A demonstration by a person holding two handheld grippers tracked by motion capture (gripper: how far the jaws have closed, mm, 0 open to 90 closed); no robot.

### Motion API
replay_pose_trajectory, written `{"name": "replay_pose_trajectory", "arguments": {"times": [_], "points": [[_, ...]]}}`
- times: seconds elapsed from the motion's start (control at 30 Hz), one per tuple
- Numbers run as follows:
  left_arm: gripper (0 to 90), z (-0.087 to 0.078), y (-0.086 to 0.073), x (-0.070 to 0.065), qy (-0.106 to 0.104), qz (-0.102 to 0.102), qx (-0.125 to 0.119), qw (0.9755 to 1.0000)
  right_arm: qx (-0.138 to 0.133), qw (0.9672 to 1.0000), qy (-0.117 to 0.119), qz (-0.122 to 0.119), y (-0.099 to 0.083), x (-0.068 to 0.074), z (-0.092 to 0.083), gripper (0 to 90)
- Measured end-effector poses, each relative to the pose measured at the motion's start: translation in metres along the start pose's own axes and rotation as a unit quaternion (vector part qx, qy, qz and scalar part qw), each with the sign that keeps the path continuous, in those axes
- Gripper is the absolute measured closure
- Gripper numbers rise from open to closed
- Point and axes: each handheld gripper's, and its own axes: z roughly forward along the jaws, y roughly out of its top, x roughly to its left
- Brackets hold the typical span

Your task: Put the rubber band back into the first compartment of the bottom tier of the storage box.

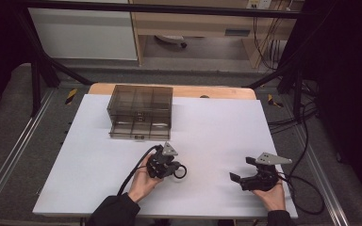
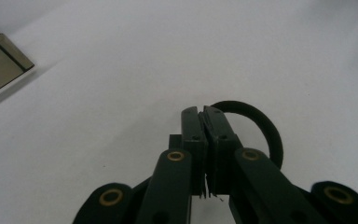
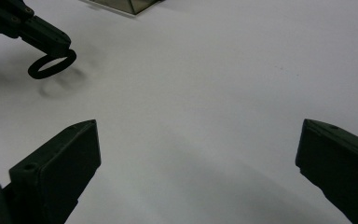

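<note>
the left gripper (image 1: 175, 170) pinches a thin black ring (image 1: 180, 171), round and matte, lifted just over the white desk (image 1: 217, 127). the right gripper (image 1: 243, 169) gapes wide, holding nothing, well apart from it.

Left gripper (image 1: 175, 170) has its jaws pinched together; right gripper (image 1: 243, 170) rests with jaws spread wide.

You have one black ring (image 1: 180, 171), pinched at the tip of your left gripper (image 1: 172, 168) and lifted off the sheet. One smoky clear drawer box (image 1: 140, 112) sits well ahead of that claw, one of its drawers pulled out. You hold two grippers: the left one, and the right gripper (image 1: 242, 169), its jaws apart with nothing between them.
</note>
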Motion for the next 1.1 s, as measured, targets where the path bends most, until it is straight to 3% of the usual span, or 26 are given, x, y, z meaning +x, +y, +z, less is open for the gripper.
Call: {"name": "replay_pose_trajectory", "arguments": {"times": [0.63,1.1], "points": [[87.2,-0.015,-0.007,0.012,0.016,-0.007,-0.001,0.9998,0.0,1.0,0.0,0.001,0.0,0.0,0.0,0.6],[87.2,-0.03,-0.016,0.027,0.026,-0.024,-0.005,0.9994,0.001,1.0,0.0,0.003,0.0,0.0,0.0,0.6]]}}
